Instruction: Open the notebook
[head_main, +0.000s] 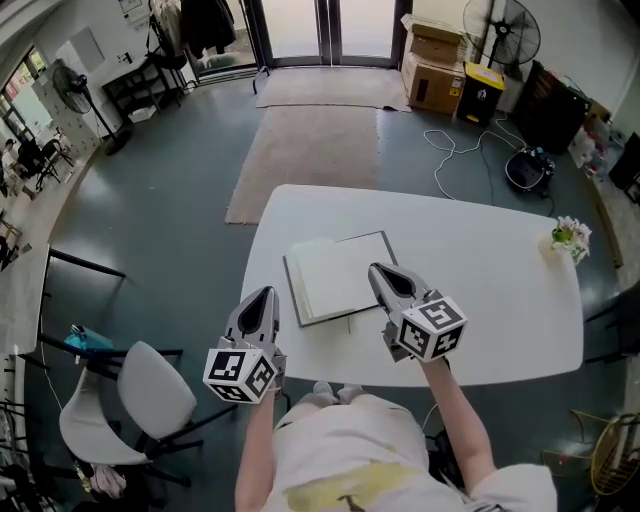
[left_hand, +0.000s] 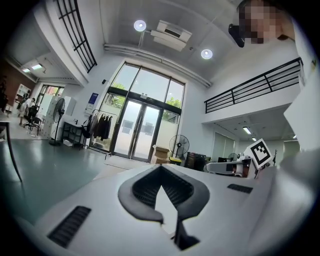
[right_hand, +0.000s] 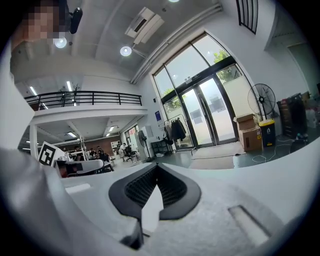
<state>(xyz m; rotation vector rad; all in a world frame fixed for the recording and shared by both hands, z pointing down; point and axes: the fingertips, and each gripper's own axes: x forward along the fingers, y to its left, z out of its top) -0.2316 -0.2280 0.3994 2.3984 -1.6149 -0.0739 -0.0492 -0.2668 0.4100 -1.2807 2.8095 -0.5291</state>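
Right gripper (head_main: 376, 270) is covering the notebook (head_main: 330, 275) at its near right corner, so that edge is hidden. Open or closed? Too pale to tell. Flowers (head_main: 570, 238) are too small to identify. The person's torso (head_main: 350, 450) is cut off at the bottom edge.

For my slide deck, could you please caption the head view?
Left gripper and right gripper, both shut, held over a white table bearing a notebook.

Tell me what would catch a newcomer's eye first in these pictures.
First, the pale notebook lying flat in the middle of the white table. The right tool is at its right edge and the left tool is just off its left side, both with jaws shut. Next comes the small pot of flowers at the table's right edge.
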